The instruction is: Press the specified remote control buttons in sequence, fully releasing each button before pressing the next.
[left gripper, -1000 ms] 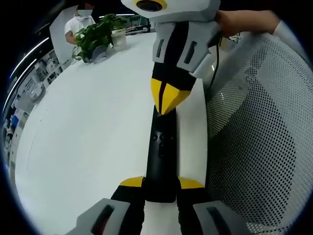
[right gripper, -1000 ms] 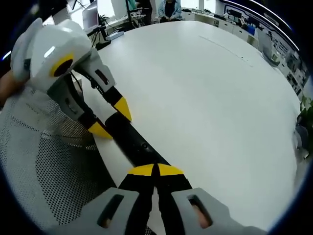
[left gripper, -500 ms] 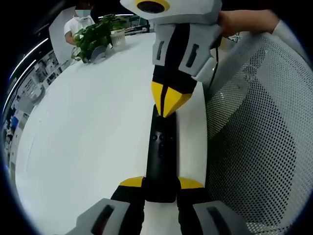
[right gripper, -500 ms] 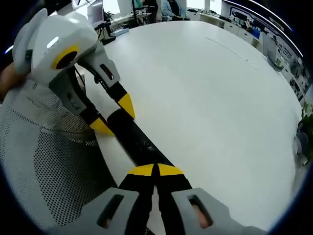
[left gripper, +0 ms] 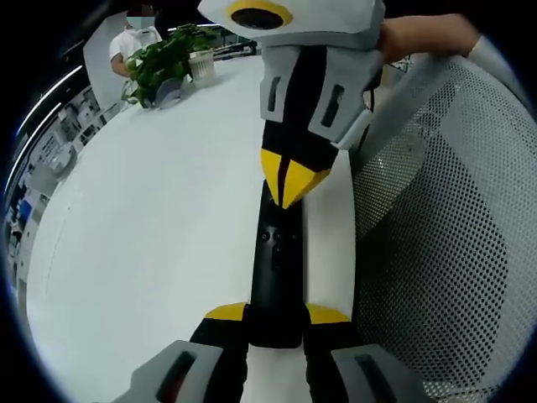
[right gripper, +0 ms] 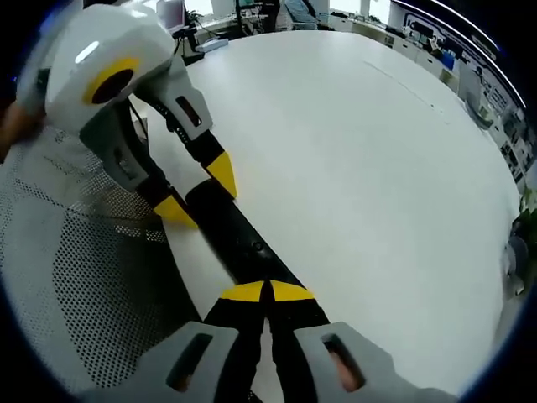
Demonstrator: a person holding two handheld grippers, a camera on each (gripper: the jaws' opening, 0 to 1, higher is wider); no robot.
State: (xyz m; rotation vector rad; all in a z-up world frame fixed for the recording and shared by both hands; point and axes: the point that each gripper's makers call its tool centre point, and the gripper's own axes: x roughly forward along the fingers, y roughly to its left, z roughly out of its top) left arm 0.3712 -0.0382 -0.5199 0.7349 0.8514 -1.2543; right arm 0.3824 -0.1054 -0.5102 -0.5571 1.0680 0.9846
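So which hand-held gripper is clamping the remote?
The left hand-held gripper: its jaws straddle the remote. The right hand-held gripper has shut tips pointing at the other end.

Right gripper [left gripper: 288, 186] edged down the remote [left gripper: 275, 277] — slightly

My left gripper view sits low and close behind the remote [left gripper: 277, 269]. It looks along the remote toward the plant [left gripper: 164, 59] at the far side of the white table [left gripper: 143, 218]. My right gripper view looks from the remote's [right gripper: 239, 243] other end, back the opposite way, just as close. The two cameras face each other. Both see the remote, the table [right gripper: 369, 159] and the mesh chair [left gripper: 445, 218] beside the remote.
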